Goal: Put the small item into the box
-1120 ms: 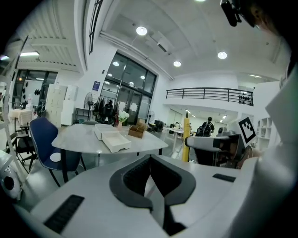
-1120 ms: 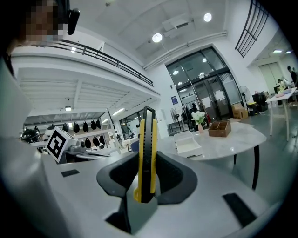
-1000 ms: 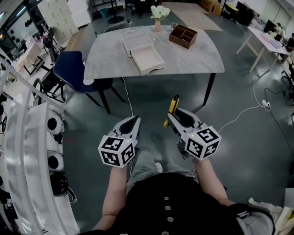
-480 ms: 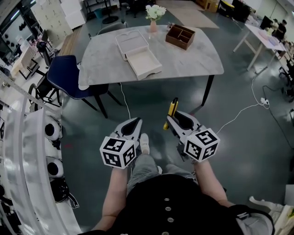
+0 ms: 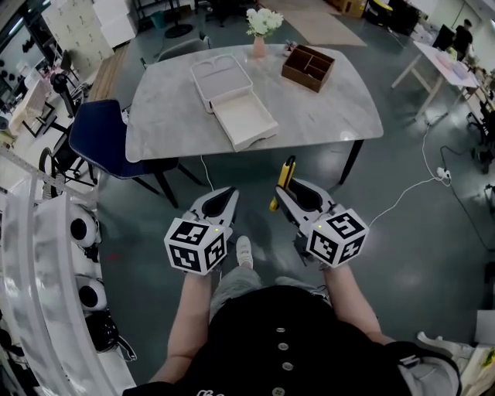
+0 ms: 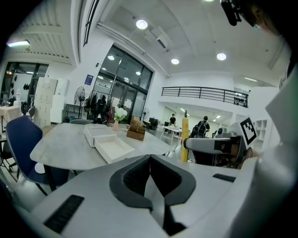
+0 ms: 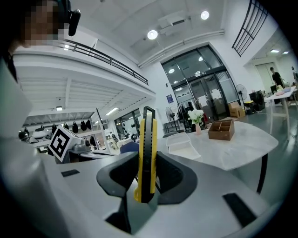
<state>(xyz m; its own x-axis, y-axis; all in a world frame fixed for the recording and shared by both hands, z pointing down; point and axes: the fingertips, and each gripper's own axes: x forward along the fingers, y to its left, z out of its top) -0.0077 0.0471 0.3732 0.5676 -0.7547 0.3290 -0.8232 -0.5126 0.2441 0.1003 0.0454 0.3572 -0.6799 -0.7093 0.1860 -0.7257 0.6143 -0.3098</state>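
Observation:
My right gripper (image 5: 284, 191) is shut on a yellow and black utility knife (image 5: 287, 178), which stands upright between its jaws (image 7: 146, 153). My left gripper (image 5: 229, 193) is beside it on the left, shut with nothing in it (image 6: 149, 159). Both hang over the floor, short of the grey table (image 5: 332, 116). An open white box (image 5: 241, 116) with its lid lies on the table's middle, and shows ahead in both gripper views (image 6: 111, 148) (image 7: 185, 146). The knife and right gripper (image 6: 212, 145) also show at the right of the left gripper view.
A wooden compartment tray (image 5: 307, 66) and a vase of white flowers (image 5: 261, 23) stand at the table's far side. A blue chair (image 5: 97, 143) sits at the table's left end. White equipment (image 5: 46, 255) lines the left; a cable (image 5: 410, 189) runs across the floor at right.
Both grippers have moved forward toward the table, with the knife still held in the right one. The table and box now lie closer in the head view.

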